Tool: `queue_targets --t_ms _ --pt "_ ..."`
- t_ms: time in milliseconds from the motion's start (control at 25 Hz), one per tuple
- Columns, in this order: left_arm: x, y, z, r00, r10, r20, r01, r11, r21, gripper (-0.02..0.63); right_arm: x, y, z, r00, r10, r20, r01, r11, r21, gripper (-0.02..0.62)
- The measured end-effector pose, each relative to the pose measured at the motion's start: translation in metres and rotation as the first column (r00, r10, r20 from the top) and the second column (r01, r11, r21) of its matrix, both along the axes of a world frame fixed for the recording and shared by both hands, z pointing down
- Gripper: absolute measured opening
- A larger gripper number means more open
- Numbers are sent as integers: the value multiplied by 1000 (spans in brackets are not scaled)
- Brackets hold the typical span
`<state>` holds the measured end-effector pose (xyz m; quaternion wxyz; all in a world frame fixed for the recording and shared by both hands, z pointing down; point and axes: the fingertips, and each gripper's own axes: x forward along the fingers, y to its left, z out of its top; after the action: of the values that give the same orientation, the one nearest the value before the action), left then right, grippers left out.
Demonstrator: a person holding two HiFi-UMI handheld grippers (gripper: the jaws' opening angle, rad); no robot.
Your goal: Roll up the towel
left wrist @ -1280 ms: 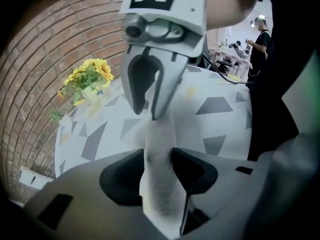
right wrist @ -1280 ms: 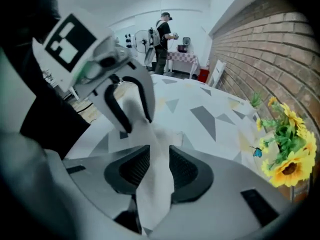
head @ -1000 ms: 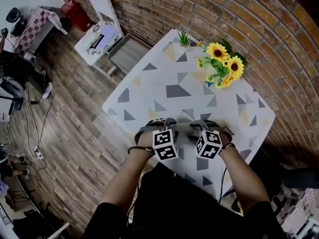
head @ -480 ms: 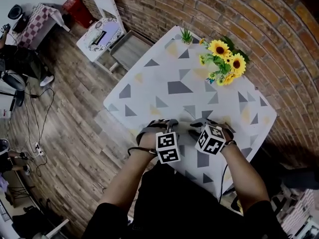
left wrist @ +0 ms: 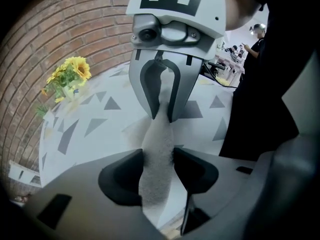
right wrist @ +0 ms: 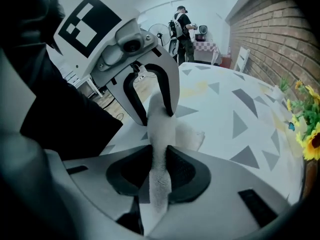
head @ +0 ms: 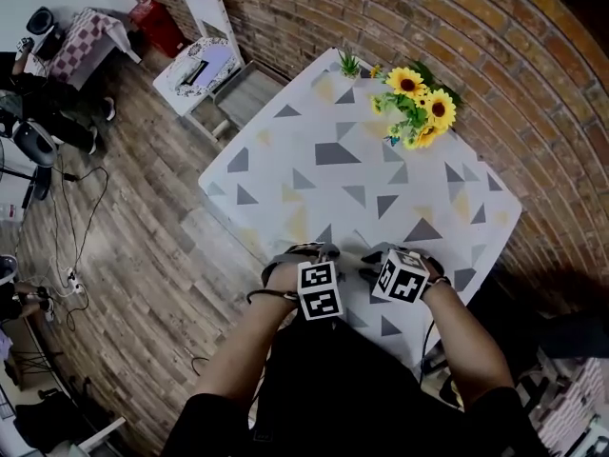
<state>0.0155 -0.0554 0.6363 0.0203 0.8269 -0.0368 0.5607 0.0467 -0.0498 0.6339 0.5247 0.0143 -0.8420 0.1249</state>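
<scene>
- Towel: white, fuzzy terry, gathered into a narrow raised ridge at the table's near edge, close to the person. A flat, ragged-edged flap of it lies on the tabletop beside the ridge.
- Left tongs: smooth grey plastic with dark, scooped pads. Its jaws have just been closing, and the pads press the thick fold from both sides while standing fairly wide.
- Right tongs: the same make, facing the left tongs tip to tip. Its jaws have also just been closing and now pinch the same ridge, much more narrowly.
- Tabletop: smooth white surface printed with grey and pale yellow triangles. Sunflowers stand at its far edge by a rough brick wall.
- Hard to see: in the head view the hands and marker cubes cover nearly all of the towel. In both gripper views the ridge runs down behind the tongs' own bodies and out of the picture. How much of the towel is rolled cannot be made out.
</scene>
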Motion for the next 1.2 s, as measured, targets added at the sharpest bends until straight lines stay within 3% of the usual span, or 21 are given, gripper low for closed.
queue_targets --t_ms 360,520,680,960,1200 --pt "0 -8 -4 1000 -10 -3 10 1000 0 202 4 -14 -3 999 27 -18 -26 999 28 124" --pt "-5 -22 -6 1000 -3 -8 3 1000 0 205 2 -35 -3 996 87 -4 -87 996 4 144" --pt "-9 -46 -15 1000 -14 -20 15 998 59 229 5 -64 2 983 182 -5 -182 983 -21 170" --pt "-2 -47 -13 998 60 -16 -59 997 57 229 7 -110 4 959 281 -41 -277 958 79 167" --pt "-6 -60 -1 1000 7 -10 -6 997 74 229 10 -112 -10 954 301 11 -299 940 163 167"
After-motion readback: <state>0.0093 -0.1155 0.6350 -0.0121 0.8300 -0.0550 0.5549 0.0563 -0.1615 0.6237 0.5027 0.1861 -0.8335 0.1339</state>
